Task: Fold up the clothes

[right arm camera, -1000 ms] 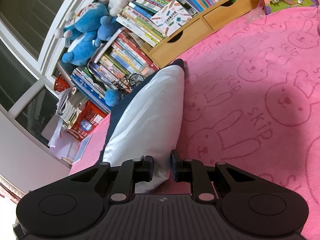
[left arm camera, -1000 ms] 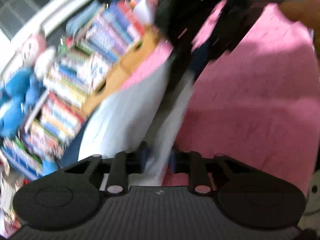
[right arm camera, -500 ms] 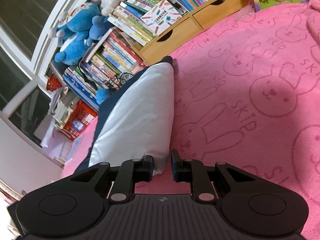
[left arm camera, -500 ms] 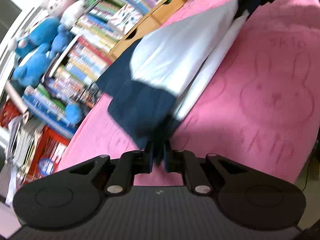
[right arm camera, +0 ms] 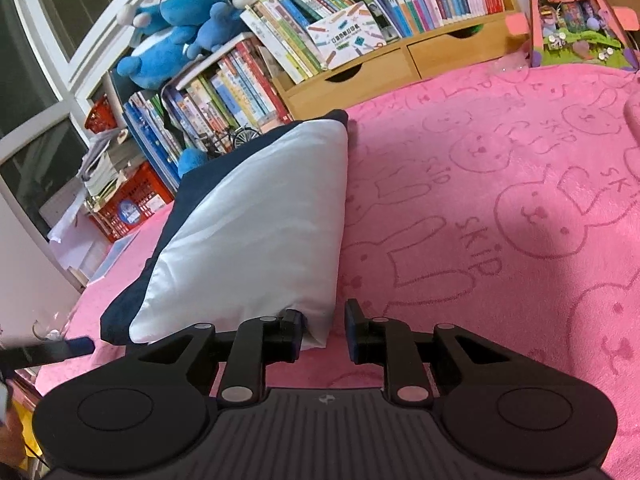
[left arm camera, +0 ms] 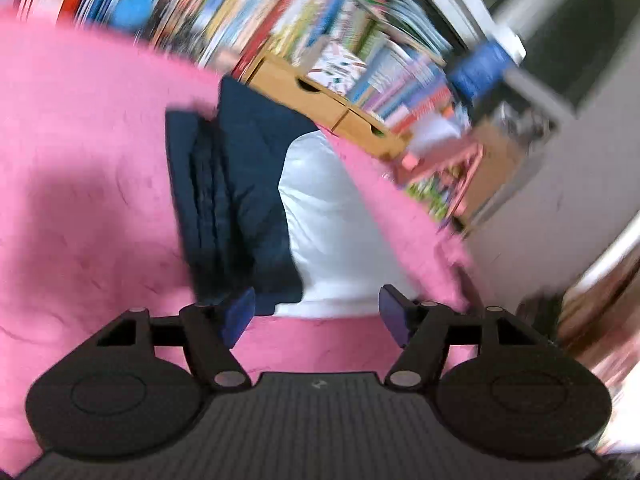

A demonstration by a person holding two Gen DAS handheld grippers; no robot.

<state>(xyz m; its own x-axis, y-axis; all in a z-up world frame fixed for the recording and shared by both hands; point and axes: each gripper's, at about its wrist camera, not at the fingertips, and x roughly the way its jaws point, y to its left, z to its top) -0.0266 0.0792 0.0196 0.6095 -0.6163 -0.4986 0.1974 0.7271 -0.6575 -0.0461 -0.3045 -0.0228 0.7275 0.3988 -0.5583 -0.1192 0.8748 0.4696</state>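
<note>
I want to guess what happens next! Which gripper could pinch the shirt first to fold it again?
Probably the right gripper: the white corner of the shirt sits between its pads. The left gripper is opening, nothing between its fingers.

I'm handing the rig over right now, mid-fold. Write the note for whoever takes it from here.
Left gripper: jaws opening, nothing between them, just short of the garment's near edge.
Right gripper: open a little; the garment's white corner lies in the gap, and no pinch is visible.
The white and navy garment lies folded into a narrow shape on the pink blanket, the navy part doubled up at one end, beside the bookshelf.
Done: long fold laid down.
Left: probably fold it across once more, then smooth.
</note>
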